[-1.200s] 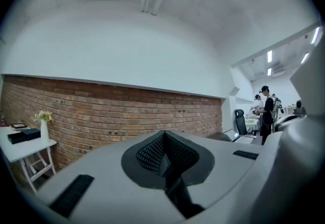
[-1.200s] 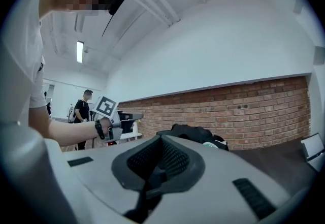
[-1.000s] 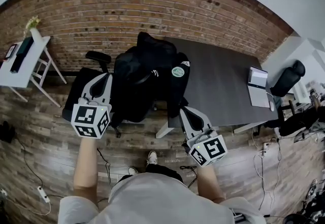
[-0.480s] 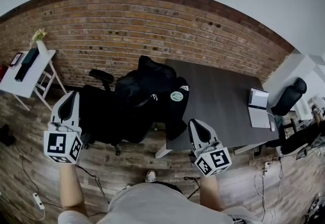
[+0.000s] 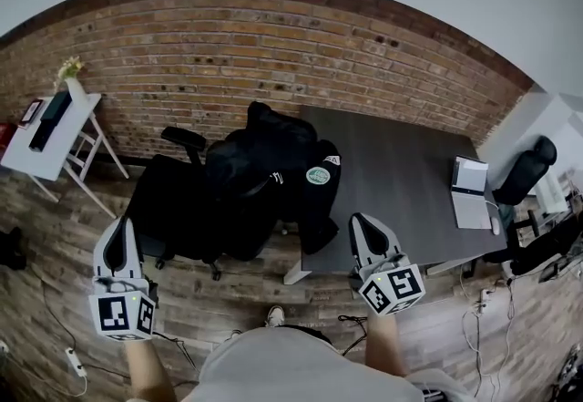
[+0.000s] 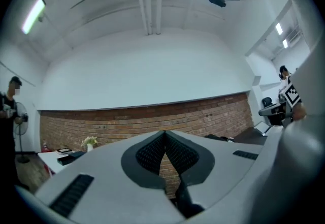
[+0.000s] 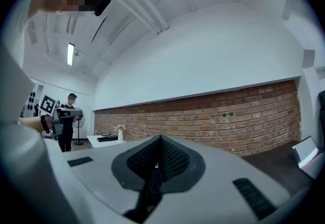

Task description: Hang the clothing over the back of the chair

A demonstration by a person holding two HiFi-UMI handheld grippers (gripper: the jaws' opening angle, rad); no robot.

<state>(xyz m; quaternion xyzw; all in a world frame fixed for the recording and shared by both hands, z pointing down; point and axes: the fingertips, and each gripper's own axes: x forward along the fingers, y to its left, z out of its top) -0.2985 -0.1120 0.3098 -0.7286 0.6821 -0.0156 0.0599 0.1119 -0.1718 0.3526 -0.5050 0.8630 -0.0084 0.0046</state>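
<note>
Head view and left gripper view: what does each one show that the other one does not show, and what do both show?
Head view only: the wood floor and the black jacket draped over the office chair. Left gripper view only: the ceiling light strip, a person standing at far left, and that the left tool is shut and empty. Both: the brick wall and the white side table.

From head height the scene is looked down on steeply. Both gripper views are aimed level across the room — the brick wall (image 5: 273,54) is shared by all three.
</note>
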